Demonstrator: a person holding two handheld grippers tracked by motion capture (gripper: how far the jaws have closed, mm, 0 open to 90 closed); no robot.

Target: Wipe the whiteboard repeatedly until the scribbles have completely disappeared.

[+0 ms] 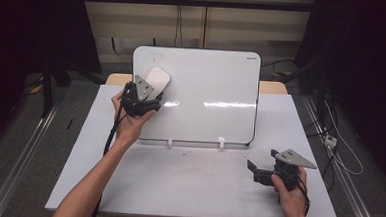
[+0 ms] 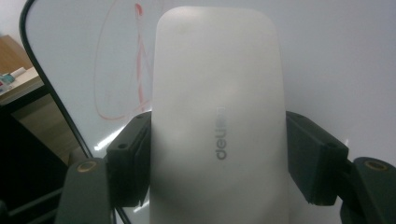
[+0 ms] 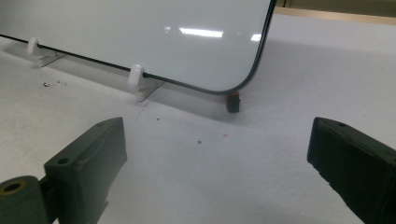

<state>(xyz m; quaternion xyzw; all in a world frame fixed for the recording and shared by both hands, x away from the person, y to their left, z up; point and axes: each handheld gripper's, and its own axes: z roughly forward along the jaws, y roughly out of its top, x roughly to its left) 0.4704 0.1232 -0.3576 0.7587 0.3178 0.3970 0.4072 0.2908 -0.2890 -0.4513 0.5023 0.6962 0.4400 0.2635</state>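
A whiteboard (image 1: 207,89) stands propped on the white table (image 1: 192,183), held by two white clips (image 1: 169,143). My left gripper (image 1: 142,97) is shut on a white board eraser (image 1: 157,78) and holds it against the board's upper left part. In the left gripper view the eraser (image 2: 215,116) sits between both jaws, and faint red marker lines (image 2: 135,65) show on the board (image 2: 336,56) behind it. My right gripper (image 1: 258,171) rests low over the table at the front right, open and holding nothing. Through its jaws (image 3: 215,163) I see the board's lower corner (image 3: 243,79).
A small red and black object (image 3: 232,101) lies at the board's lower right corner. White clips (image 3: 136,77) grip the board's bottom edge. Cables (image 1: 339,146) run on the floor to the right of the table. A wooden surface (image 1: 272,86) shows behind the board.
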